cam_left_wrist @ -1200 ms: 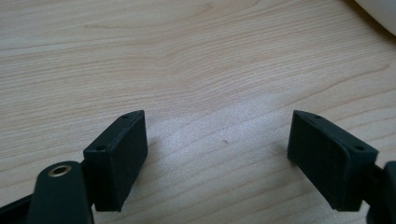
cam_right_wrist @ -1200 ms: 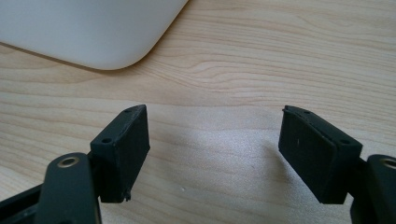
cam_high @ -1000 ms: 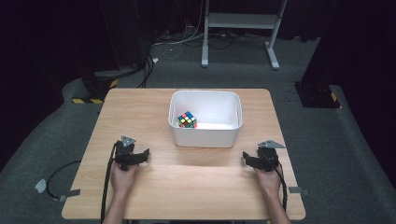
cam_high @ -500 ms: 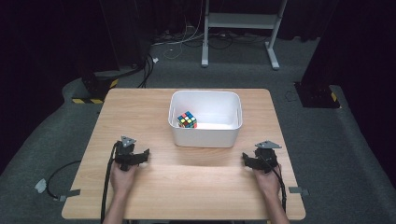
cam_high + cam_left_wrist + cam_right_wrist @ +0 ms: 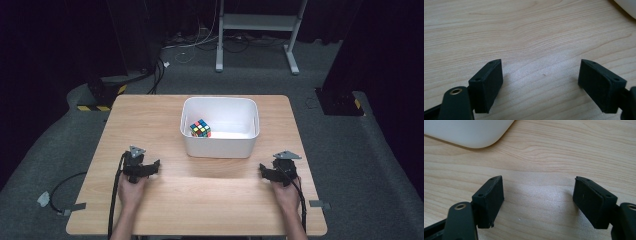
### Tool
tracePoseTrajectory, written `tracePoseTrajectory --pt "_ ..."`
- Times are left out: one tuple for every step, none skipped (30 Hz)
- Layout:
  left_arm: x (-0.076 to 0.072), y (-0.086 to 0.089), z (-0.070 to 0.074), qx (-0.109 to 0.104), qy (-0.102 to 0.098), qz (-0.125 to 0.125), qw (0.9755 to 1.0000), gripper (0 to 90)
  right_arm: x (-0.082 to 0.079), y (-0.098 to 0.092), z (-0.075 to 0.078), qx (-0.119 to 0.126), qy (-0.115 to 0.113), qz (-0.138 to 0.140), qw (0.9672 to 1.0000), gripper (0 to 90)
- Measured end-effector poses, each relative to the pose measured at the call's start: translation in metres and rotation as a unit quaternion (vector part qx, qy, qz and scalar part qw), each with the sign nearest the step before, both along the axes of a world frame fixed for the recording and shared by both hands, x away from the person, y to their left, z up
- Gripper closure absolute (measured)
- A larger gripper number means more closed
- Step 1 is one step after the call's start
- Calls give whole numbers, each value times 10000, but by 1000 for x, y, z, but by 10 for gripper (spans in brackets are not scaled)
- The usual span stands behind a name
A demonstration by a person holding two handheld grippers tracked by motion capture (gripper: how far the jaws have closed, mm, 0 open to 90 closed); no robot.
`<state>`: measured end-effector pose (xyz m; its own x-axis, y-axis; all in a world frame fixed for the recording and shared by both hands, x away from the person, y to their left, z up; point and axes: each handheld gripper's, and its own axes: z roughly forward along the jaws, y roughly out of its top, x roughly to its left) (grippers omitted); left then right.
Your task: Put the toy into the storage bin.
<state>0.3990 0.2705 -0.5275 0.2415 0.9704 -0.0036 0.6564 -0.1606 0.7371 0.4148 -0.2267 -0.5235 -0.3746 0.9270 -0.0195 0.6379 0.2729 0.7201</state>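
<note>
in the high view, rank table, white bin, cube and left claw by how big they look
1. table
2. white bin
3. left claw, slightly nearer the camera, so barely ahead
4. cube

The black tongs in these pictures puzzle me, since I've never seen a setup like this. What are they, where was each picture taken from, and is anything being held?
A person sits at a wooden table with a hand-held tool in each hand. The high view looks down from above: the left tongs and the right tongs rest near the table's front edge. Between them, farther back, stands a white bin with a colourful puzzle cube inside. The other two pictures come from small cameras riding on each tool, looking along its two black jaws. In both, the left tongs and the right tongs stand open over bare wood, holding nothing. A corner of the bin shows ahead.
</note>
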Motion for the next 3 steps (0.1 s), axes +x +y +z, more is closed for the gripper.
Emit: tracePoseTrajectory --pt "0 0 0 -1 0 0 10000 199 0 0 0 0 0 1 10000 245" --pt "0 0 0 -2 -1 1 10000 199 0 0 0 2 2 1 10000 245" --pt "0 0 0 -4 -2 2 10000 199 0 0 0 3 2 1 10000 245"
